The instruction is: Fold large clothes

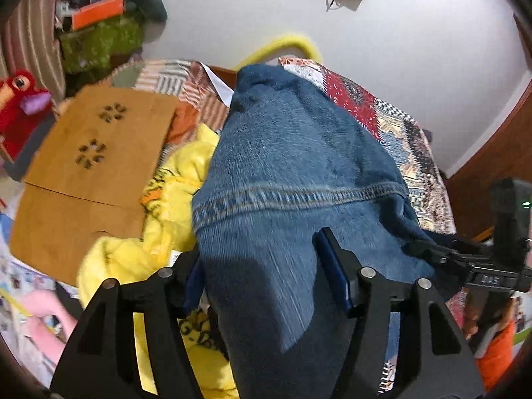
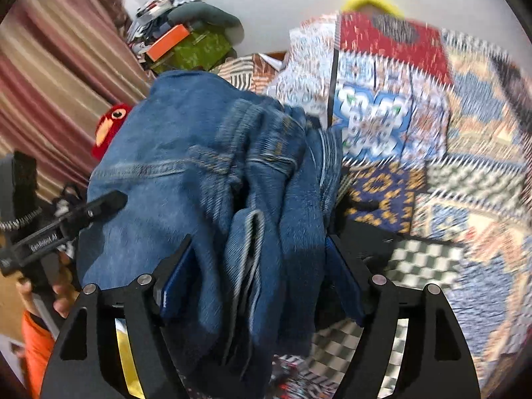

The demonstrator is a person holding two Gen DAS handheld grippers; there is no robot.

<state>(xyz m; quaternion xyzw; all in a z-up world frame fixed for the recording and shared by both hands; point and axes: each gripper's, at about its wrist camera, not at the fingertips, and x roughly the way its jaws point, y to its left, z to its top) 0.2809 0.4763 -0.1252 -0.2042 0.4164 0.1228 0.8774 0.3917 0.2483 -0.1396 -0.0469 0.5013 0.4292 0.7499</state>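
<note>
Our left gripper [image 1: 262,259] has its jaws parted, with the blue jeans [image 1: 299,153] bunched between them; the denim fills the gap, though we cannot tell whether the pads [image 1: 335,272] press on it. At the far left edge of the bed we see a red plush bird [image 1: 16,106], then a brown cardboard sheet [image 1: 86,159] lying flat, then a crumpled yellow garment [image 1: 176,179] touching the jeans' left side. The jeans lie heaped across the middle of the patchwork bedspread [image 1: 409,133], their stitched seam running crosswise. Further right, our right gripper [image 2: 262,259] also stands parted over the same heap, folds of denim between its blue pads [image 2: 176,276]; whether it grips we cannot say. To its right the bedspread lies bare toward the bed's right edge, blurred in that view.
</note>
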